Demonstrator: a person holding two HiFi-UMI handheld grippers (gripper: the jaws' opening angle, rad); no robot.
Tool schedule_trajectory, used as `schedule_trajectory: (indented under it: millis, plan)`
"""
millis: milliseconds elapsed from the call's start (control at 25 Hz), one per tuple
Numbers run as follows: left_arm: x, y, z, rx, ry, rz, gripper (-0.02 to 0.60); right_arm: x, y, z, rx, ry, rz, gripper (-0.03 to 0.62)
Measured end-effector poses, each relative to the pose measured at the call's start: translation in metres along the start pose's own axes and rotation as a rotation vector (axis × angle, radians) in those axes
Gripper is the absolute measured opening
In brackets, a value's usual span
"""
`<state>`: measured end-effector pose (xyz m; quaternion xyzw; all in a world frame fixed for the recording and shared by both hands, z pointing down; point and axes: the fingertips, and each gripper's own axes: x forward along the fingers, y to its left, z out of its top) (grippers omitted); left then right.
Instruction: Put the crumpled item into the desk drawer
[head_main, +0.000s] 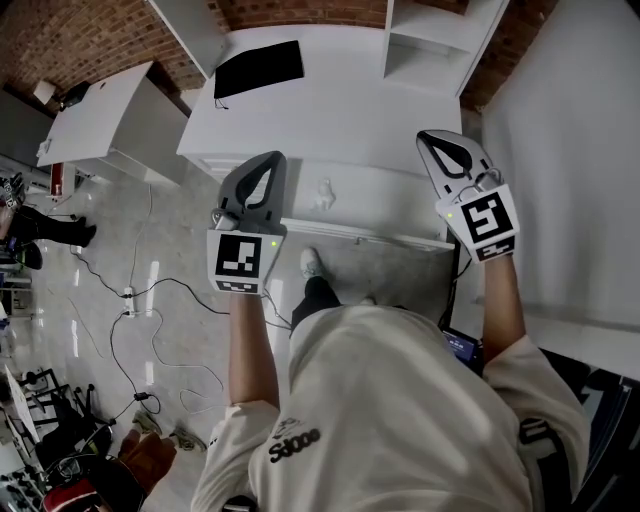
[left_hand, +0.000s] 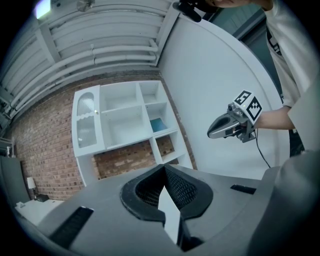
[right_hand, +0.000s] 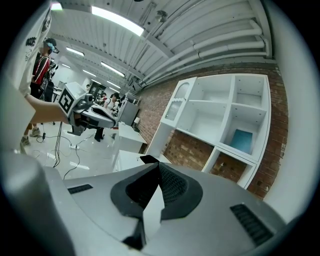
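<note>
A small white crumpled item (head_main: 323, 192) lies on the white desk (head_main: 350, 120), close to its front edge. I cannot make out a drawer front from the head view. My left gripper (head_main: 266, 162) hovers in the air over the desk's front left corner, jaws shut and empty. My right gripper (head_main: 433, 138) is held up over the desk's right end, also shut with nothing in it. In the gripper views both tilt upward, away from the desk. The left gripper (left_hand: 164, 168) and right gripper (right_hand: 159, 166) each show tips meeting; each view also catches the other gripper (left_hand: 227, 126) (right_hand: 93, 116).
A black pad (head_main: 258, 68) lies at the desk's back left. A white shelf unit (head_main: 430, 40) (left_hand: 125, 120) (right_hand: 225, 115) stands behind, with a blue item (right_hand: 242, 140) in one cubby. A second white table (head_main: 110, 110) is at left, cables (head_main: 140, 300) on the floor, a white panel (head_main: 570, 150) at right.
</note>
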<state>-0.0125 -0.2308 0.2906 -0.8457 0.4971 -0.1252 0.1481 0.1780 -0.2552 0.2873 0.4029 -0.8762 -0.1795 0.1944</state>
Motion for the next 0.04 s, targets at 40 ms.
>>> schedule_trajectory:
  millis: [40]
  plan:
    - [0.0009,0.002,-0.0007,-0.001,-0.001,0.005,0.018,0.0026,-0.0009,0.0016,-0.006,-0.003,0.004,0.006]
